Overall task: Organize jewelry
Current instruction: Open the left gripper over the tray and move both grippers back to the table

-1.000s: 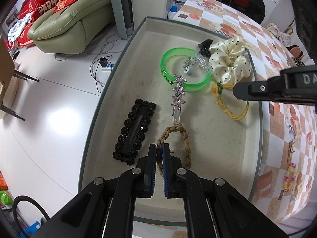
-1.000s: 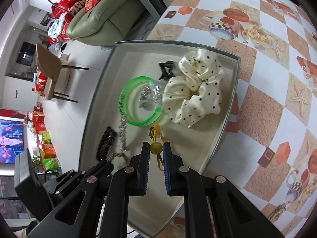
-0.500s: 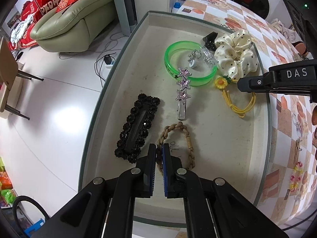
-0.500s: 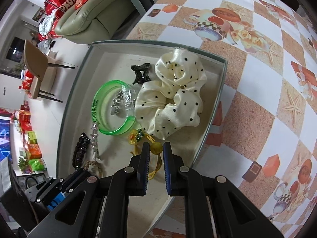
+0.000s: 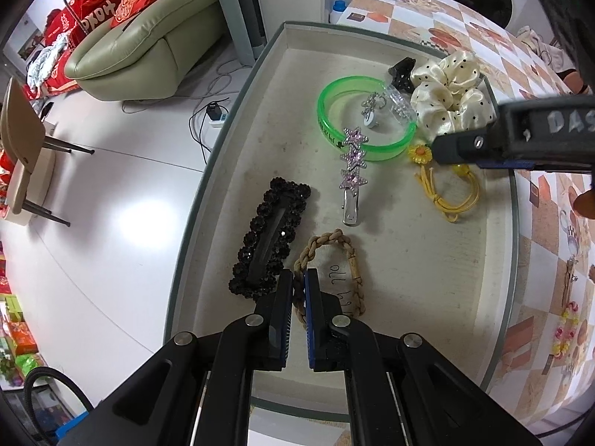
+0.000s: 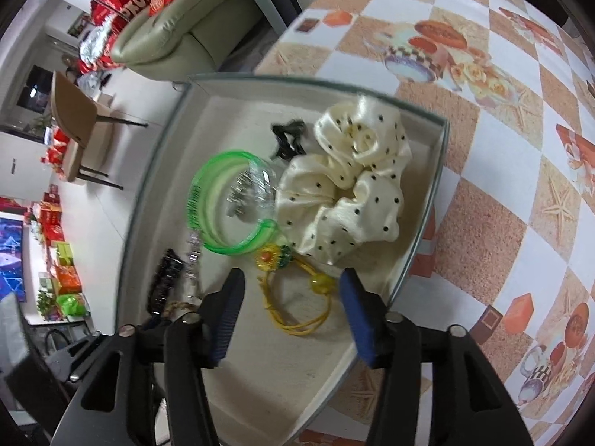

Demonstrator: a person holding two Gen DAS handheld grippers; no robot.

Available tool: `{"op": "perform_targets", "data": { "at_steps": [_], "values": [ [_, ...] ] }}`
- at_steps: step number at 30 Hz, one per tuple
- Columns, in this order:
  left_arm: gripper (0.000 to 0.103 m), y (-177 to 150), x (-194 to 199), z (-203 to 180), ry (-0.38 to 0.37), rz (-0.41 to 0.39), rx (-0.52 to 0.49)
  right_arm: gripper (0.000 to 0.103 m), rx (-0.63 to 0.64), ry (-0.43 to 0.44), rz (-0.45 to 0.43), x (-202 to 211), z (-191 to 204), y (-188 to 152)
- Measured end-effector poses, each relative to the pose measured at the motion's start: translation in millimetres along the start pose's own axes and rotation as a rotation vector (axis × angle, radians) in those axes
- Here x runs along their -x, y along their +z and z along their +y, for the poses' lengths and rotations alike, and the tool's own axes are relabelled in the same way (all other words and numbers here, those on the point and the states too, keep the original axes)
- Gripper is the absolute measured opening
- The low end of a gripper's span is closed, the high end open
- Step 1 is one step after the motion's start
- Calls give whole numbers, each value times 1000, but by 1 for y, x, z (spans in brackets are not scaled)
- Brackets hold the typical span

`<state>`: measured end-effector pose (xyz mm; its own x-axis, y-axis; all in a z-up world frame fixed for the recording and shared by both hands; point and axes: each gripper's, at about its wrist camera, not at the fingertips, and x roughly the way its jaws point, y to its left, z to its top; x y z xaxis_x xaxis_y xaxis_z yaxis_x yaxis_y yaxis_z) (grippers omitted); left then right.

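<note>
A cream tray holds the jewelry. My left gripper is shut on the braided brown bracelet, which rests on the tray floor. My right gripper is open above the yellow hair tie with a flower, which lies loose on the tray; it also shows in the left wrist view. In the tray lie a green bangle, a pink star clip, a black beaded clip, a small black claw clip and a cream dotted scrunchie.
The tray sits at the edge of a table with a checkered orange cloth. More trinkets lie on the cloth at the right. Beyond the tray's left rim the floor drops away, with a green sofa and a chair.
My right gripper has opened and let go of the yellow hair tie, which now lies on the tray. My left gripper stays shut on the braided bracelet.
</note>
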<state>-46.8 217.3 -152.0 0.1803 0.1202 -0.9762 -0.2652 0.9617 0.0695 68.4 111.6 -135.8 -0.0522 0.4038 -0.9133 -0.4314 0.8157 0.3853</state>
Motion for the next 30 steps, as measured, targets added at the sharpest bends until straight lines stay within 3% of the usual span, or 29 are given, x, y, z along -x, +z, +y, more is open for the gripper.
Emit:
{"op": "perform_targets", "data": {
  "at_steps": [11,12,13,14,15,18,30],
  "values": [
    [13,8,17,1,-18,-5,-9,72,-53,34,-98,63,-10,-18],
    [24,9,18,2,-15,-4,-10,72,-63,33,-98,67,-13,-22],
    [76,10,20,1,-6,-5,-14,72,-73,30,-97,69,-15,-26],
    [103,12,23,0,10,-12,-12,72,-81,29,-96,71,-16,-28],
    [103,12,30,-1,28,-50,-14,73,-92,26,-96,74,-19,-30],
    [103,15,35,-5,13,-43,-41,84,-133,21,-102,85,-34,-44],
    [103,22,64,-44,1,-49,-152,84,-366,-60,-147,140,-117,-105]
  ]
}}
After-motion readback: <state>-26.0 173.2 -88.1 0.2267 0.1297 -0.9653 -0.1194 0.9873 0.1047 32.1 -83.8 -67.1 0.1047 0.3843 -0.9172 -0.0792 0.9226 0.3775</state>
